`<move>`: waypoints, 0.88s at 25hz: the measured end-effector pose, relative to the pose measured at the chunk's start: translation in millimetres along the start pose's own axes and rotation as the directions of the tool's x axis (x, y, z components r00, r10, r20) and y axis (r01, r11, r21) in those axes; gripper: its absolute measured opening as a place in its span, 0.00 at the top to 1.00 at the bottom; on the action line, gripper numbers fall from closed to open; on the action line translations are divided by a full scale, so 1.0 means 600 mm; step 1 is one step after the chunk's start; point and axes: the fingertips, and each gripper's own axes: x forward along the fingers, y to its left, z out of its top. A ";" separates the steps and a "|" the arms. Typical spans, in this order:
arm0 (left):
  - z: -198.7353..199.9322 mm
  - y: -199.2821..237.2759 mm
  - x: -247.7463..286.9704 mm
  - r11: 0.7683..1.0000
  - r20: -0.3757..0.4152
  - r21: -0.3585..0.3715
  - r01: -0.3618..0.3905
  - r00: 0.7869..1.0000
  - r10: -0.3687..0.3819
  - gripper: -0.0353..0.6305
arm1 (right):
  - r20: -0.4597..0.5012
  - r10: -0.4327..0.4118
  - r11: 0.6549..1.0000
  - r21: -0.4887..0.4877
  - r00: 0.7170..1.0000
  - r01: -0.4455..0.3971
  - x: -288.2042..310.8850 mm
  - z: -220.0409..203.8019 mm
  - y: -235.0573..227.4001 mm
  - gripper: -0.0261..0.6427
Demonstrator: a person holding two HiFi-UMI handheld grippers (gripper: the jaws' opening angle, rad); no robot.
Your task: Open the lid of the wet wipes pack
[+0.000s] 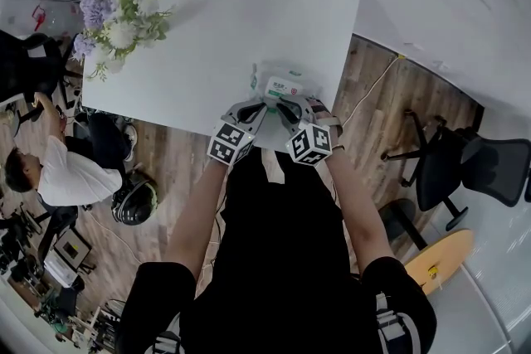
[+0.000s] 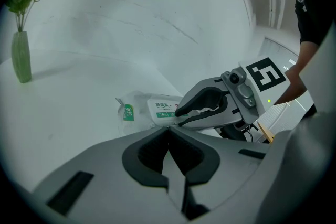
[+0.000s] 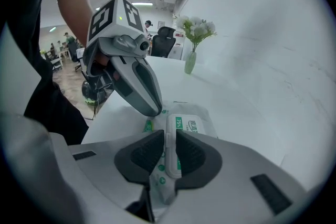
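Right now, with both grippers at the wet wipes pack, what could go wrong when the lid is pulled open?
1. The right gripper pinches the white plastic lid of the soft white-and-green wet wipes pack; the whole pack may lift, because the shut left gripper only seems to press one end.
2. The pack lies near the white table's edge; it could slide off.

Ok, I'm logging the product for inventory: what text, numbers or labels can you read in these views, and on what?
"75%": on the green strip of the lid of the wet wipes pack.
Chinese characters beside it on the lid: too blurred to read.
Print on the green tag at the pack's end: too small to read.
Nothing else is legible.
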 end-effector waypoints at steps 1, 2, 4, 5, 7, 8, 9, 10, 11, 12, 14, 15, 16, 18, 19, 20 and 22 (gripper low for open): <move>-0.002 0.001 0.002 1.000 0.001 -0.006 -0.002 1.000 0.002 0.91 | -0.007 -0.007 1.000 -0.022 1.000 0.007 0.002 0.000 0.001 0.83; -0.003 0.003 0.003 1.000 0.002 -0.013 -0.004 1.000 0.004 0.91 | -0.013 -0.016 0.999 -0.044 1.000 0.015 0.003 0.000 0.002 0.83; -0.005 0.005 0.006 1.000 -0.002 -0.017 -0.010 1.000 0.010 0.91 | -0.022 -0.037 0.996 -0.086 0.999 0.035 0.004 0.001 0.002 0.82; -0.007 0.005 0.008 1.000 -0.008 -0.014 -0.013 1.000 0.013 0.91 | -0.024 -0.050 0.993 -0.106 0.998 0.047 0.003 0.001 0.002 0.82; -0.009 0.006 0.011 1.000 -0.023 -0.005 -0.021 1.000 0.021 0.91 | -0.026 -0.073 0.989 -0.134 0.997 0.069 0.002 0.003 0.002 0.81; -0.010 0.006 0.014 1.000 -0.029 0.001 -0.026 0.999 0.026 0.91 | -0.027 -0.083 0.987 -0.138 0.996 0.079 0.001 0.003 0.001 0.81; -0.012 0.007 0.016 0.999 -0.033 0.006 -0.031 0.999 0.031 0.91 | -0.028 -0.091 0.987 -0.138 0.995 0.087 0.001 0.003 -0.001 0.80; -0.013 0.008 0.018 0.999 -0.036 0.010 -0.036 0.999 0.036 0.91 | -0.029 -0.098 0.986 -0.135 0.995 0.093 0.001 0.004 -0.003 0.80; -0.015 0.008 0.021 0.999 -0.037 0.013 -0.040 0.998 0.041 0.91 | -0.030 -0.103 0.986 -0.133 0.994 0.098 0.000 0.003 -0.005 0.80; -0.016 0.008 0.022 0.999 -0.037 0.013 -0.043 0.998 0.044 0.91 | -0.032 -0.105 0.986 -0.132 0.994 0.100 0.000 0.003 -0.006 0.80; -0.017 0.009 0.025 0.999 -0.033 0.008 -0.046 0.998 0.046 0.91 | -0.036 -0.105 0.985 -0.139 0.994 0.099 0.000 0.002 -0.006 0.80; -0.017 0.010 0.025 0.999 -0.030 0.005 -0.047 0.998 0.047 0.91 | -0.039 -0.104 0.985 -0.144 0.994 0.097 0.001 0.002 -0.006 0.80; -0.016 0.010 0.025 0.999 -0.028 0.003 -0.049 0.998 0.049 0.91 | -0.042 -0.102 0.985 -0.146 0.994 0.095 0.001 0.002 -0.005 0.80; -0.017 0.011 0.025 0.999 -0.028 0.005 -0.053 0.998 0.053 0.91 | -0.051 -0.090 0.988 -0.134 0.995 0.082 0.003 0.001 -0.002 0.83; -0.018 0.011 0.026 0.998 -0.030 0.007 -0.055 0.998 0.055 0.91 | -0.056 -0.080 0.991 -0.116 0.995 0.073 0.003 0.000 -0.001 0.84; -0.020 0.011 0.026 0.998 -0.032 0.010 -0.056 0.998 0.057 0.91 | -0.059 -0.069 0.994 -0.094 0.996 0.063 0.003 0.000 -0.001 0.84; -0.020 0.010 0.027 0.998 -0.033 0.012 -0.057 0.998 0.057 0.91 | -0.064 -0.047 0.997 -0.063 0.997 0.043 0.002 0.000 -0.001 0.85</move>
